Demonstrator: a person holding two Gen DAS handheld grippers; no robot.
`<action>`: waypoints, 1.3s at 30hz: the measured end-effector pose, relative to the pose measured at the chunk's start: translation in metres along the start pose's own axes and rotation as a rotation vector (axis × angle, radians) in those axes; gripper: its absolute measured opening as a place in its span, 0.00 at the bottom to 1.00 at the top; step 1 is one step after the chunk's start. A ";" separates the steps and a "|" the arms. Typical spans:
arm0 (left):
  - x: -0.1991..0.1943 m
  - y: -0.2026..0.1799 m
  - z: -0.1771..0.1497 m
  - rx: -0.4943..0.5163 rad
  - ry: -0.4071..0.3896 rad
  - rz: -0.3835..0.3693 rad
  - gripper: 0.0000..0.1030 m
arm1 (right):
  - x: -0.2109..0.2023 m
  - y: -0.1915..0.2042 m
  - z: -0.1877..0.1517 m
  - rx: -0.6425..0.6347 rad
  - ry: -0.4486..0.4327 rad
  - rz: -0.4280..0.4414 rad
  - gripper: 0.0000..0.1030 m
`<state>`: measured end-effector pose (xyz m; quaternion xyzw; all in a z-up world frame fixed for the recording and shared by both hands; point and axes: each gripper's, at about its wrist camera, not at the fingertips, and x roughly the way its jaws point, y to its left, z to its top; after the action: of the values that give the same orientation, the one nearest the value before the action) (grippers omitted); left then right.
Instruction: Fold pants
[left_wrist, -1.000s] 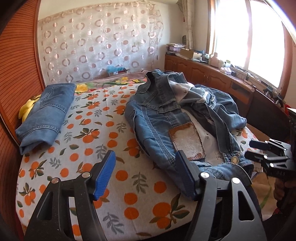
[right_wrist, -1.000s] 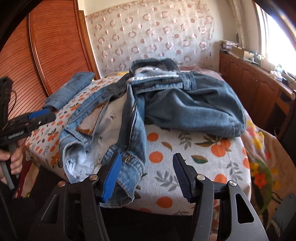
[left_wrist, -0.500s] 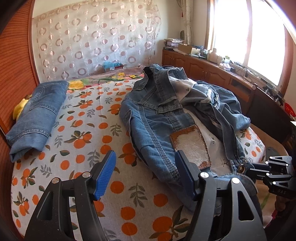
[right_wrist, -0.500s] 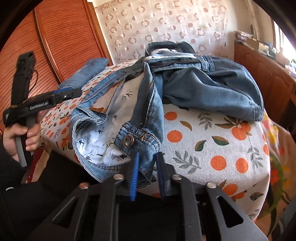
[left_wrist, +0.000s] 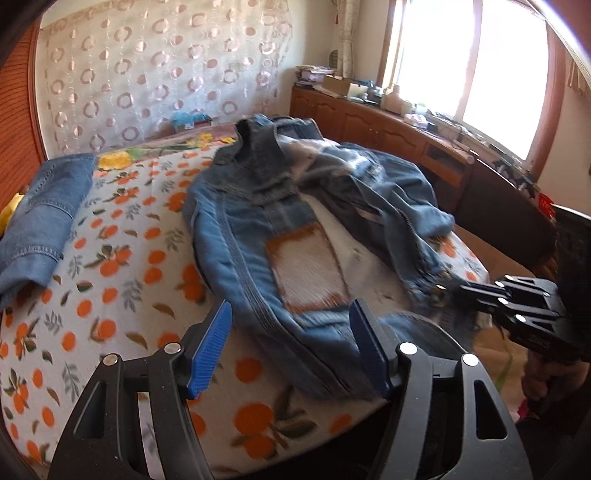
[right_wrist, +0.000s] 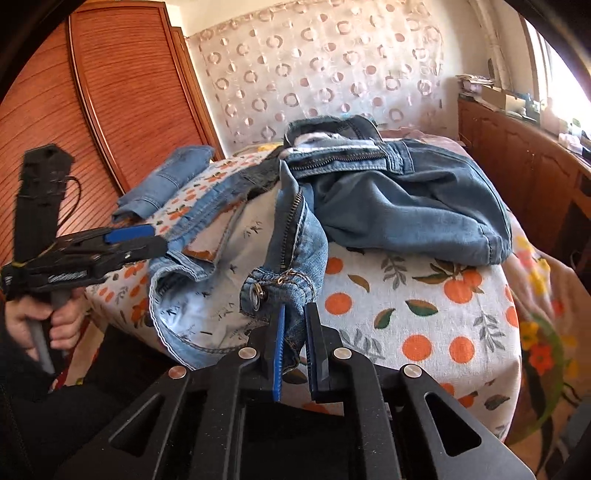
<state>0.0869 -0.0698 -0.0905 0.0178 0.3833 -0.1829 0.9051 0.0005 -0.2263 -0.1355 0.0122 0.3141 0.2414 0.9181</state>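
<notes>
Blue jeans (left_wrist: 236, 236) lie crumpled and partly inside out on the orange-print bed (left_wrist: 110, 295), waist toward me. My right gripper (right_wrist: 295, 314) is shut on the waistband hem just below the metal button (right_wrist: 255, 292), and it also shows at the right of the left wrist view (left_wrist: 465, 290). My left gripper (left_wrist: 290, 310) hovers open over the waistband near the brown-edged patch (left_wrist: 306, 266), its pads pressing on nothing. In the right wrist view the left gripper (right_wrist: 147, 240) sits at the waist's left side, held by a hand (right_wrist: 33, 321).
A second, folded pair of jeans (left_wrist: 44, 214) lies at the bed's far left. Slatted wooden doors (right_wrist: 129, 92) stand on the left, and a low wooden cabinet (left_wrist: 388, 125) runs under the window. A floral blanket (right_wrist: 543, 332) hangs off the bed's right side.
My right gripper has closed on the waistband by the button and drawn it toward the bed's edge. My left gripper has moved in over the patch side of the waist, still open.
</notes>
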 end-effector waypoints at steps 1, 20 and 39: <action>-0.001 -0.002 -0.001 0.004 0.001 -0.004 0.66 | 0.007 0.004 0.002 0.000 0.003 -0.002 0.10; 0.019 -0.039 -0.015 0.073 0.088 -0.173 0.44 | 0.018 0.003 0.023 0.015 0.005 -0.015 0.10; -0.029 -0.017 -0.014 0.044 -0.031 -0.141 0.04 | 0.006 -0.001 0.036 0.033 -0.039 -0.052 0.25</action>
<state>0.0530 -0.0742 -0.0783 0.0076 0.3656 -0.2549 0.8951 0.0259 -0.2195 -0.1098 0.0240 0.3005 0.2119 0.9296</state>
